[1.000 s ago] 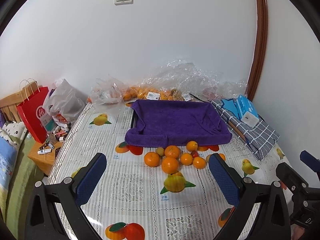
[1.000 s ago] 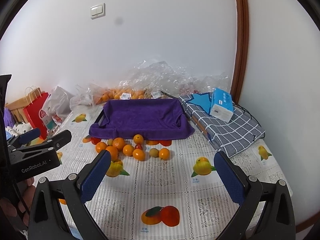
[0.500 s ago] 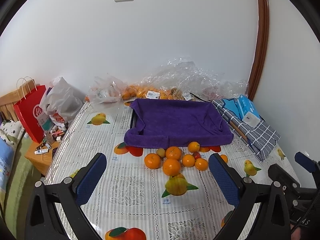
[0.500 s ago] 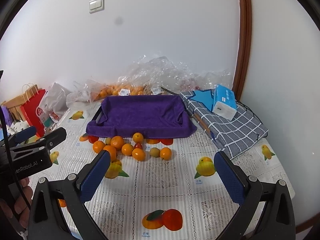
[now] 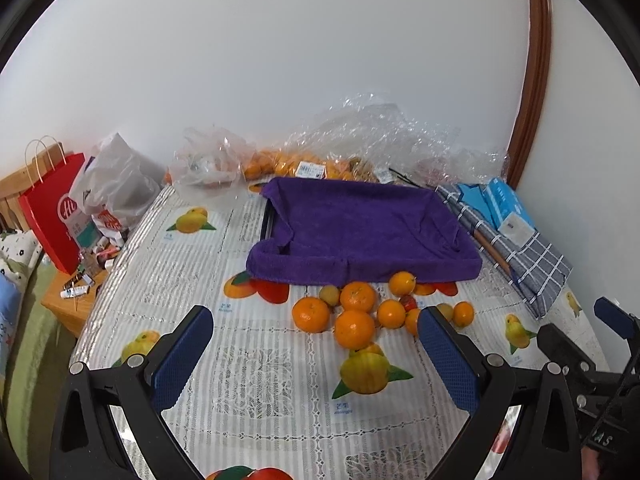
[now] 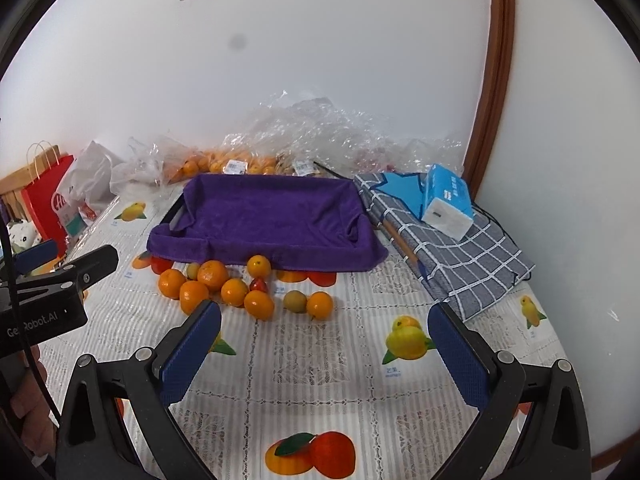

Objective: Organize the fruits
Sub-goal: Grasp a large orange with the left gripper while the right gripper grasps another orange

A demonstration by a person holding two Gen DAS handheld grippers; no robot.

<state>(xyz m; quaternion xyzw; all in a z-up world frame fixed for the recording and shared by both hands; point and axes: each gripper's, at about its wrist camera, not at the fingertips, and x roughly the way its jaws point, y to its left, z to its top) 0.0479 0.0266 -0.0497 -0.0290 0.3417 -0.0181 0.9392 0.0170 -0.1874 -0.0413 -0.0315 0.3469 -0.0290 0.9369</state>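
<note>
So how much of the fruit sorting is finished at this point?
Nothing looks sorted yet: the tray lined with purple towel holds no fruit. Neither the left gripper nor the right gripper holds anything; both are open above the fruit-print tablecloth. The loose pile of oranges, with a small red fruit and a greenish one, all remains to be moved.

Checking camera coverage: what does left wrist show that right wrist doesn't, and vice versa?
Left wrist only: the small wooden side table with little bottles beside the tablecloth, and the right gripper at the frame edge. Right wrist only: the left gripper at its left edge. Both: the purple towel-lined tray, loose oranges, red paper bag, blue tissue pack.
</note>
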